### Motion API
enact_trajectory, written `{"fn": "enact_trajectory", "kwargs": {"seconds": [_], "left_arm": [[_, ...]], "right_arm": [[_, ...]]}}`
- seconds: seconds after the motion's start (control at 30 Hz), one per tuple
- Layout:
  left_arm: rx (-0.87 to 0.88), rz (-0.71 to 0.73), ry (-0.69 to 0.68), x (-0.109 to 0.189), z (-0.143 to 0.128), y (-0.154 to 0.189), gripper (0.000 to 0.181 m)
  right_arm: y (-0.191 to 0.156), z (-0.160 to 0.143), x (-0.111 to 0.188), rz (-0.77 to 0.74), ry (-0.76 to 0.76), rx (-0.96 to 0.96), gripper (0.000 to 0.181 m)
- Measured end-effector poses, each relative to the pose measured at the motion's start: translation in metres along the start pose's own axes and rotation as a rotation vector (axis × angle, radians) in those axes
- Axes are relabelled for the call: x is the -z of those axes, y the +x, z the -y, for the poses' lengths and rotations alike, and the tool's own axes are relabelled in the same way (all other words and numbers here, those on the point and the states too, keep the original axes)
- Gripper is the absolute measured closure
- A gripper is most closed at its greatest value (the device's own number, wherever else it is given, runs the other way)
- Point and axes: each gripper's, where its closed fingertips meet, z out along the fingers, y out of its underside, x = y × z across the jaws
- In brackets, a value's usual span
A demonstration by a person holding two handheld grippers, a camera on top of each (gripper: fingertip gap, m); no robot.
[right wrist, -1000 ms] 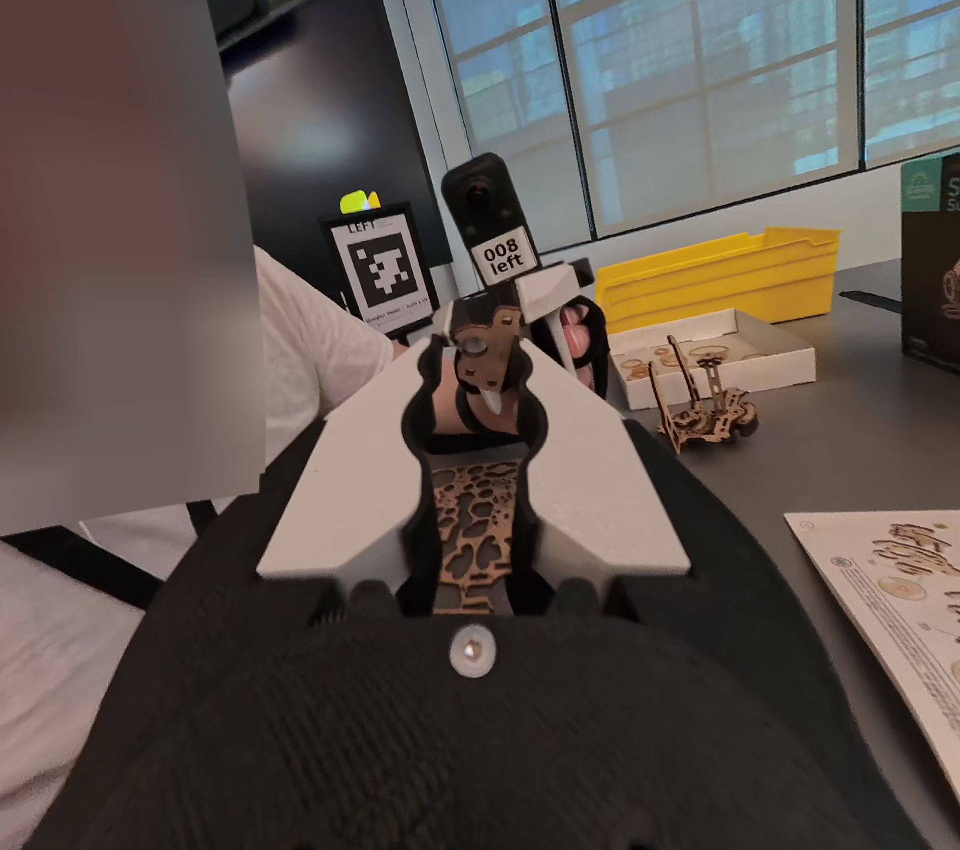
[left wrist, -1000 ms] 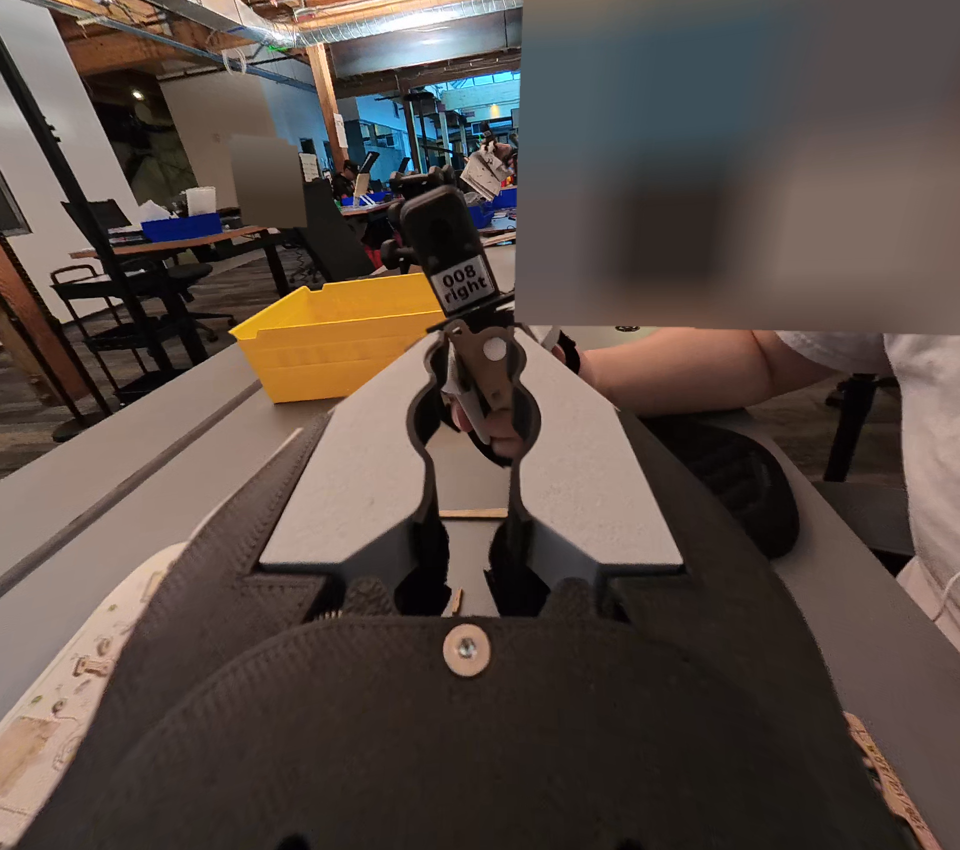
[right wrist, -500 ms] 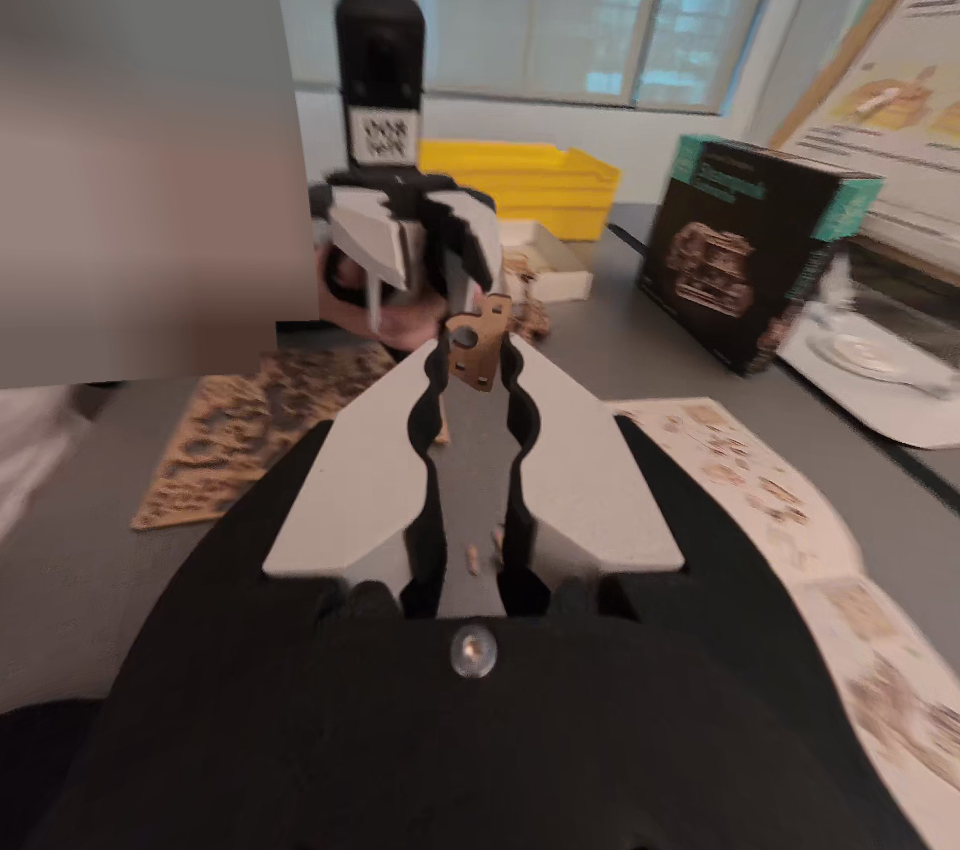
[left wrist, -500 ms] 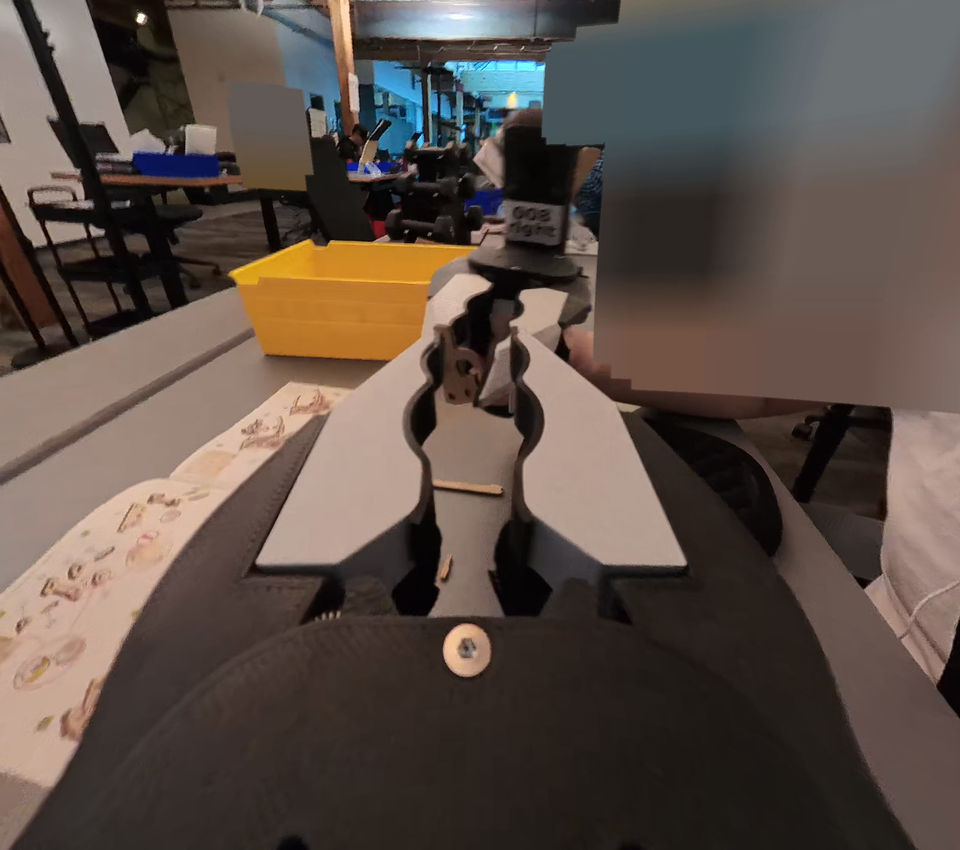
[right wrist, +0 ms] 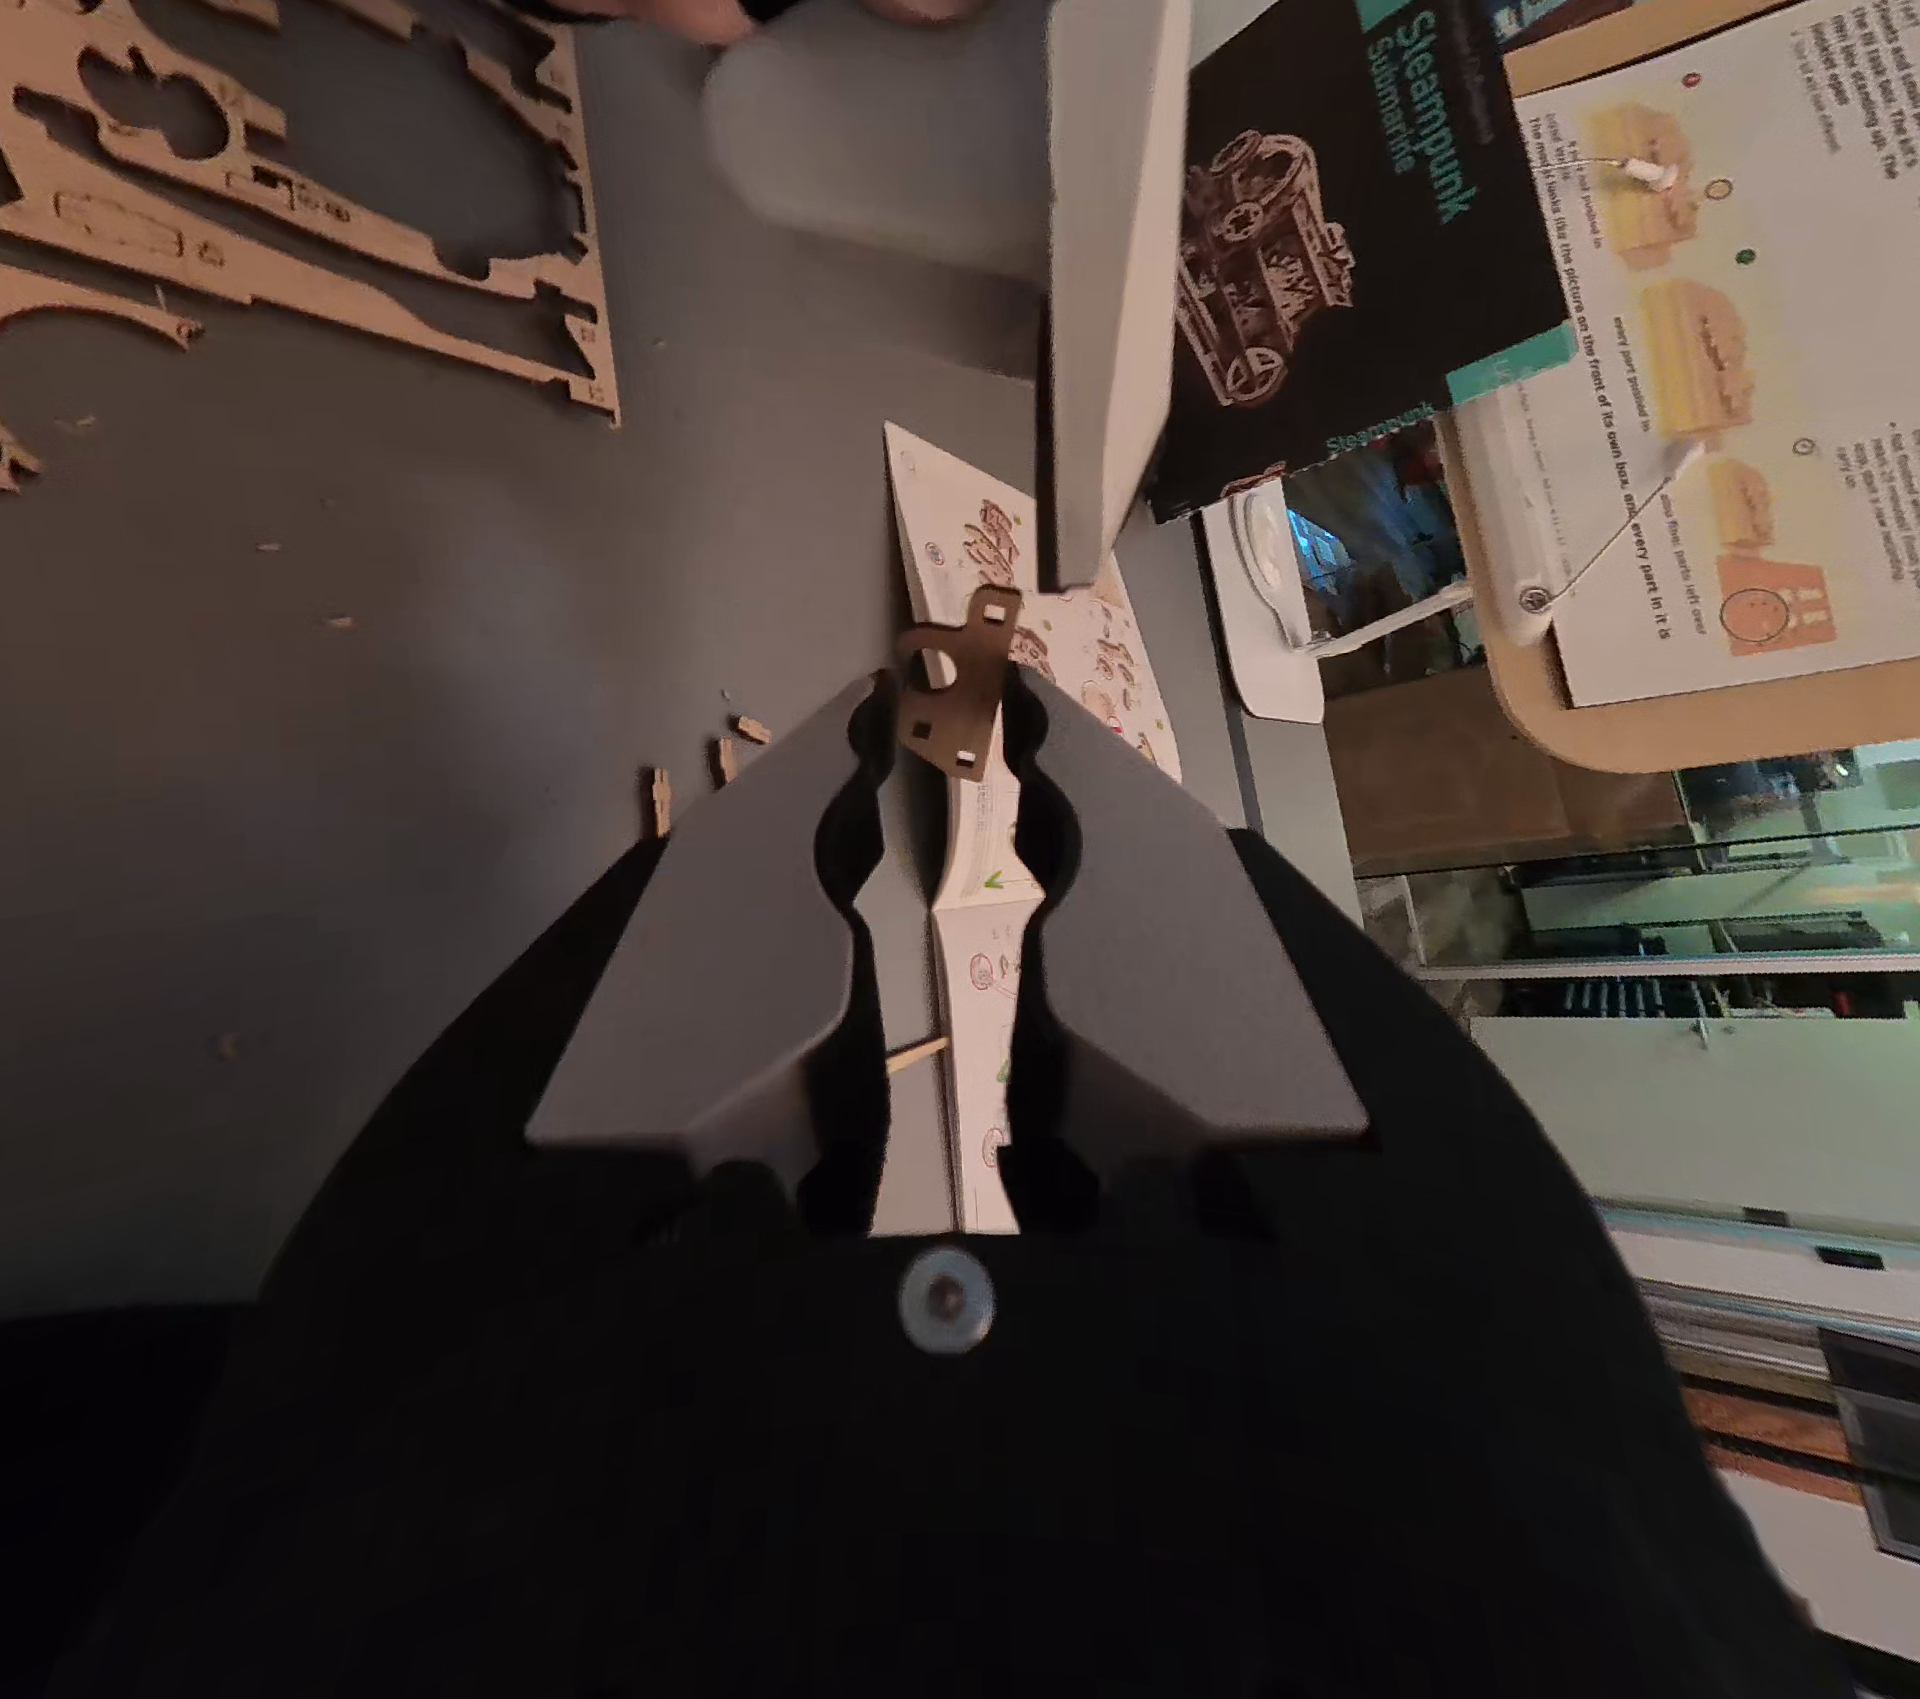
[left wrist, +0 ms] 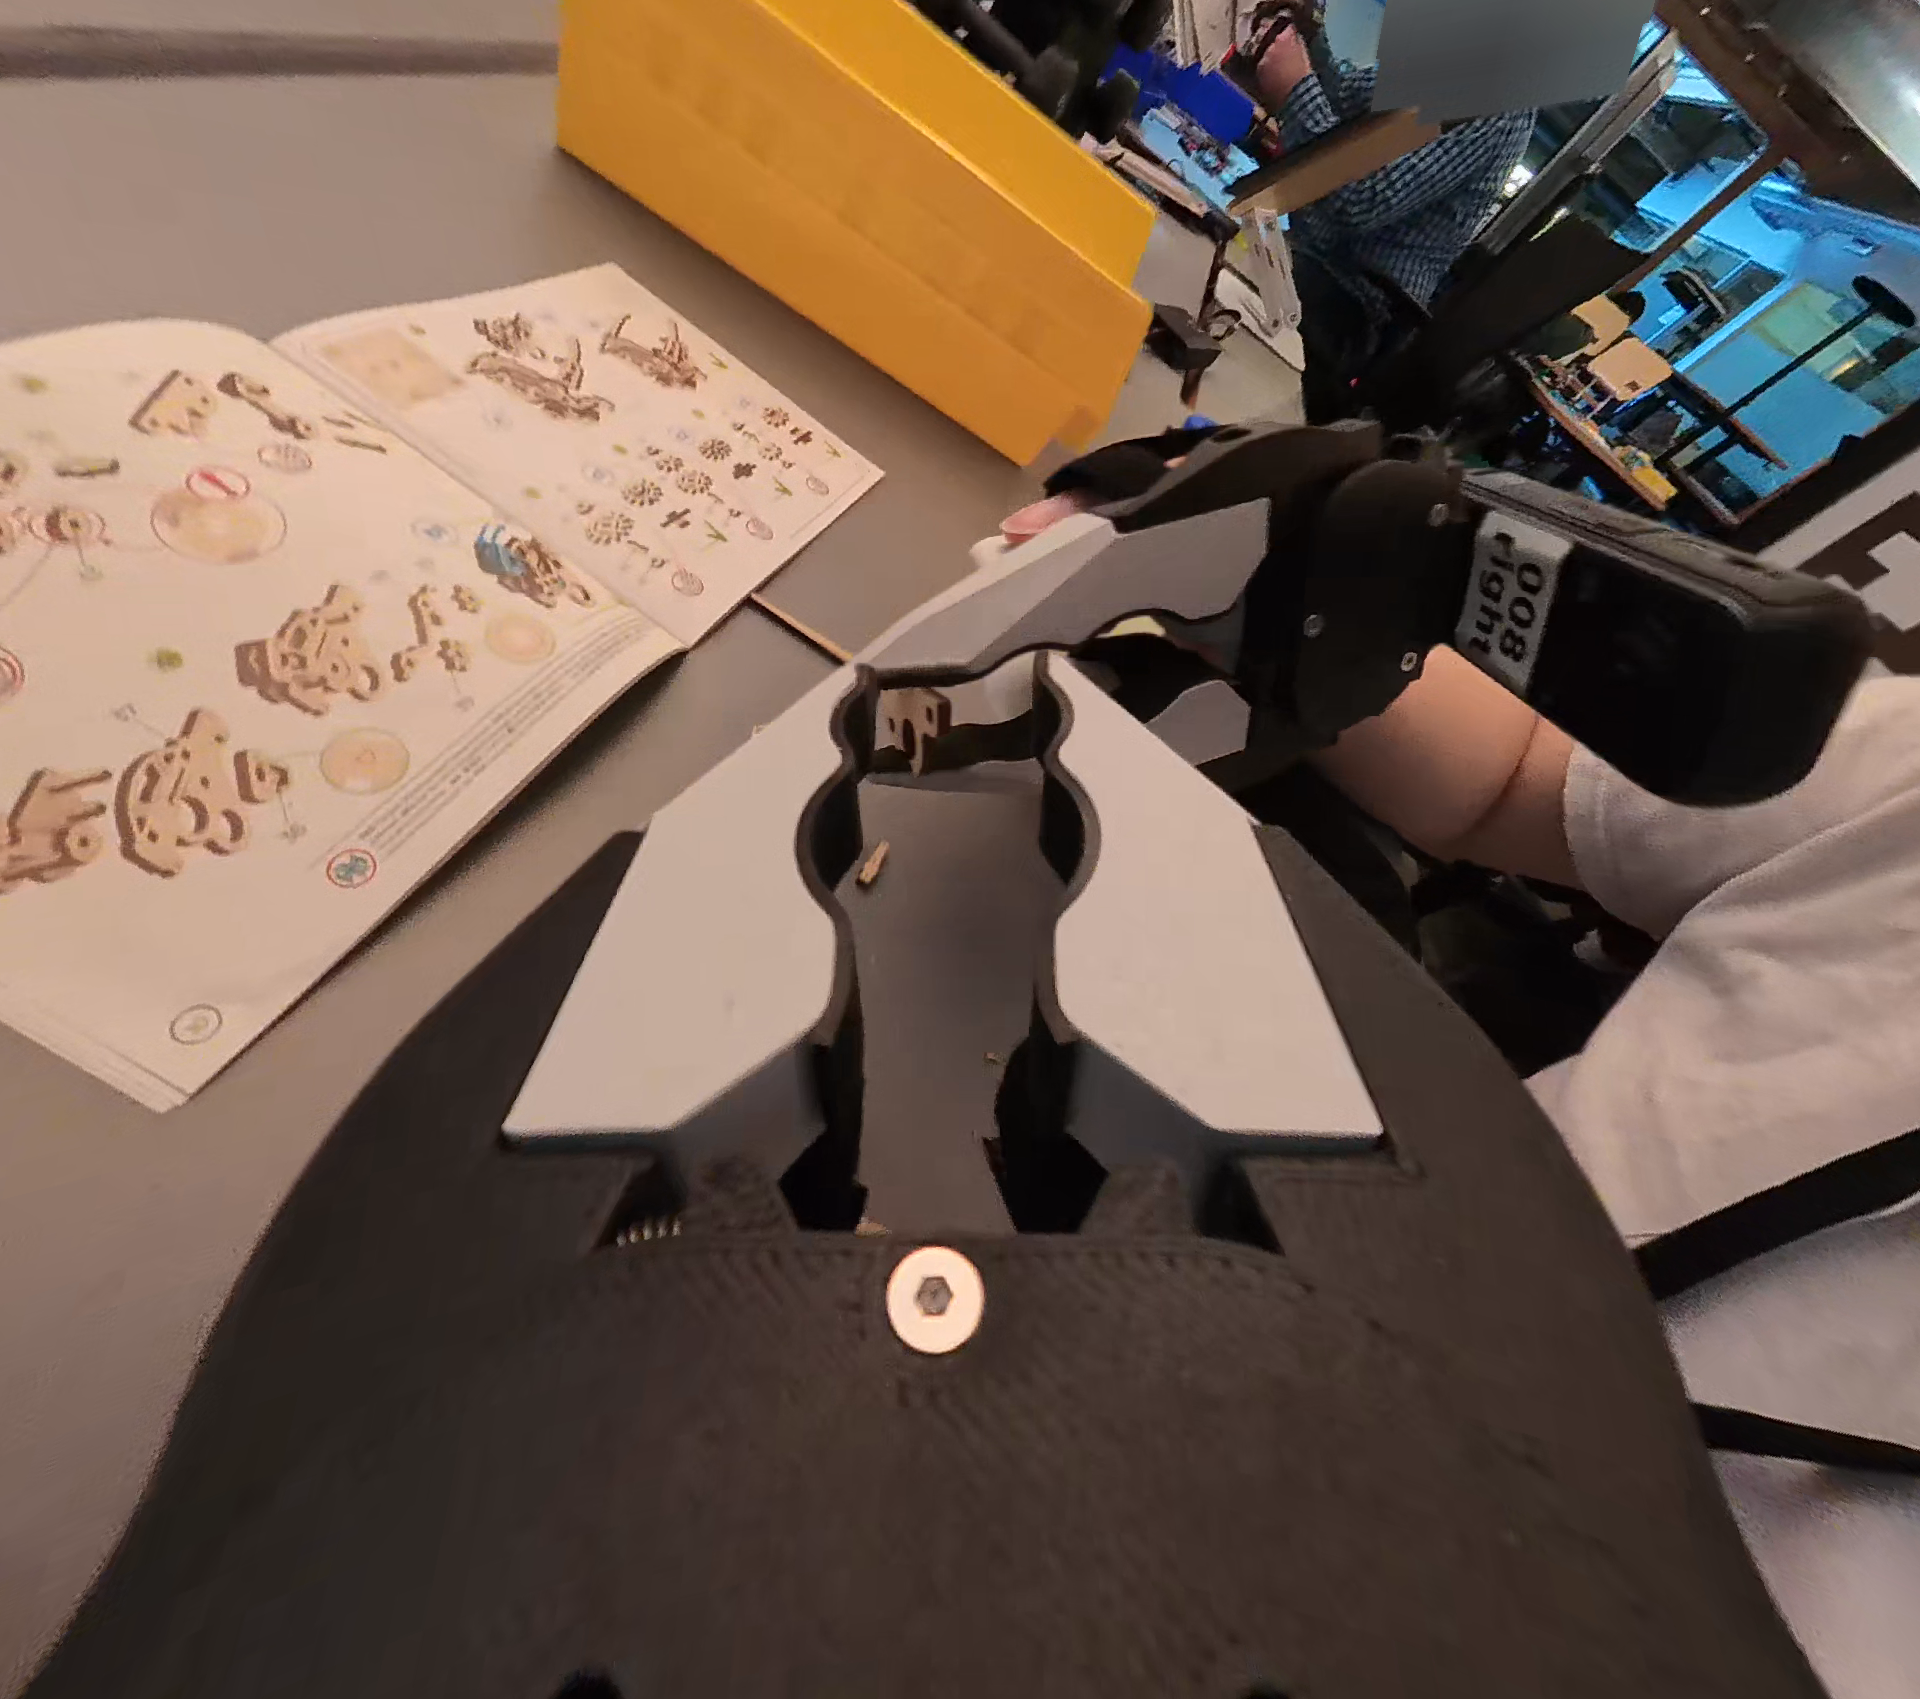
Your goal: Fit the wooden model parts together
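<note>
My right gripper [right wrist: 954, 693] is shut on a small flat brown wooden part [right wrist: 977, 647] with square holes, which sticks out past its tips. It lies rolled on its side, low over the grey table [right wrist: 416, 714]. In the left wrist view it comes in from the right, and the part [left wrist: 910, 730] sits between the tips of my left gripper [left wrist: 951, 678]. The left gripper is open, with its jaws wide apart around the part. One left finger [right wrist: 1107, 247] hangs just above the part in the right wrist view.
An open instruction booklet [left wrist: 364, 610] lies left, with a yellow bin [left wrist: 831, 143] behind it. A punched-out wooden sheet [right wrist: 260, 143] lies on the table, with wood scraps [right wrist: 727, 756] and a thin stick [right wrist: 914, 1052] nearby. A dark kit box [right wrist: 1351, 195] and a poster board [right wrist: 1714, 299] stand beyond. The grippers are tip to tip, or close to it.
Both grippers have tipped down from level towards the table. The right gripper has rolled onto its side and brought the wooden part between the left gripper's tips.
</note>
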Motion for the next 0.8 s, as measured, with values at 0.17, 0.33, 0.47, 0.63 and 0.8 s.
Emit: {"fn": "enact_trajectory", "kwargs": {"seconds": [0.17, 0.33, 0.47, 0.63, 0.8], "left_arm": [[-0.006, 0.069, -0.116, -0.005, -0.020, -0.014, 0.169], [0.013, 0.047, -0.165, -0.006, -0.028, -0.015, 0.180], [0.075, -0.011, -0.130, -0.002, -0.022, -0.015, 0.181], [0.212, -0.155, -0.059, 0.004, -0.011, -0.004, 0.181], [0.128, -0.122, -0.075, 0.002, -0.013, -0.004, 0.181]], "right_arm": [[-0.009, -0.003, -0.003, 0.032, -0.028, 0.036, 0.163], [-0.016, -0.005, -0.006, 0.067, -0.025, 0.032, 0.164], [-0.011, -0.002, -0.003, 0.070, 0.037, -0.033, 0.153], [-0.003, 0.008, 0.008, 0.084, 0.153, -0.112, 0.166], [-0.007, 0.006, 0.009, 0.135, 0.167, -0.155, 0.167]]}}
